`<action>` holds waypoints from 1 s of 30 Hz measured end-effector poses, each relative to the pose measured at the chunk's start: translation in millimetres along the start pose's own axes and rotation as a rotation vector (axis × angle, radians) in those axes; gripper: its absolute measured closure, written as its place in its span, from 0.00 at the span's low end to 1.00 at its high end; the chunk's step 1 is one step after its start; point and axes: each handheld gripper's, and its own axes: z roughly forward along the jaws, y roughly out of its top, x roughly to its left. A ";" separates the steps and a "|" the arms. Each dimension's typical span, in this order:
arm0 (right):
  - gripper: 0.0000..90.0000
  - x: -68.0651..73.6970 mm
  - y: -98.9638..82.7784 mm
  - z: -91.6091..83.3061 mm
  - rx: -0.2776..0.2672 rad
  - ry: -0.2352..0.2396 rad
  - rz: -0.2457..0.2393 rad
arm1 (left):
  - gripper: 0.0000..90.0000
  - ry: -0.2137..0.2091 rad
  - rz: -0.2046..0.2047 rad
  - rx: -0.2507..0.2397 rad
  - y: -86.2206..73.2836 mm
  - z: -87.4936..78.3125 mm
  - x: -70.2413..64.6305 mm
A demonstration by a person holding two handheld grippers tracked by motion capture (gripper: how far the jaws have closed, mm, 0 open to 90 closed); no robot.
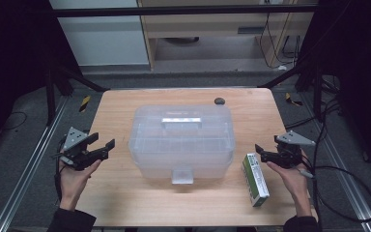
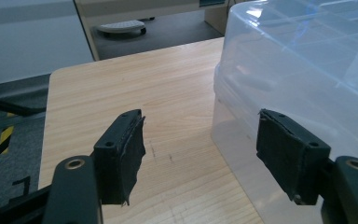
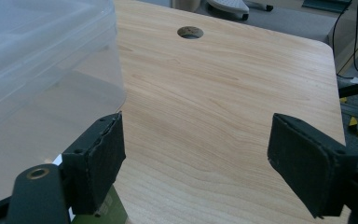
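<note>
Black padded jaws of the left gripper [image 2: 200,154] rise in the foreground of the left gripper view, standing wide apart with nothing between them but bare table surface. One finger [image 2: 121,156] sits over the wood; the other pad overlaps the side wall of the clear, rectangular plastic storage box [image 2: 307,70], without visible contact.

From the high view, the left gripper [image 1: 101,145] is held in the person's left hand [image 1: 75,176] above the left part of the light wooden table [image 1: 121,193], just beside the box's left end and pointing toward it. The right gripper [image 1: 261,152], held in the right hand [image 1: 292,181], sits at the table's right part, aimed toward the box's right end. Its jaws also stand fully spread and hold nothing; the right gripper view confirms bare wood between its pads [image 3: 98,163].

The storage box [image 1: 181,140] stands at the table's centre, lid closed, with a clear carry handle on top and a front latch facing the person. Internal dividers show faintly through the lid.

A green and white rectangular carton [image 1: 256,179] lies flat on the table, right of the box and just below the right gripper, near the front edge. Its corner shows under the right gripper's left pad [image 3: 105,210] in that gripper's view.

A small round dark cable hole [image 1: 219,101] is set in the table behind the box's far right corner, seen likewise in the right gripper view [image 3: 190,32].
</note>
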 end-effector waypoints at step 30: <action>0.22 -4.8 -8.4 -0.8 0.032 -0.010 -0.008 | 0.29 -0.143 0.131 -0.017 64.1 -0.1 12.5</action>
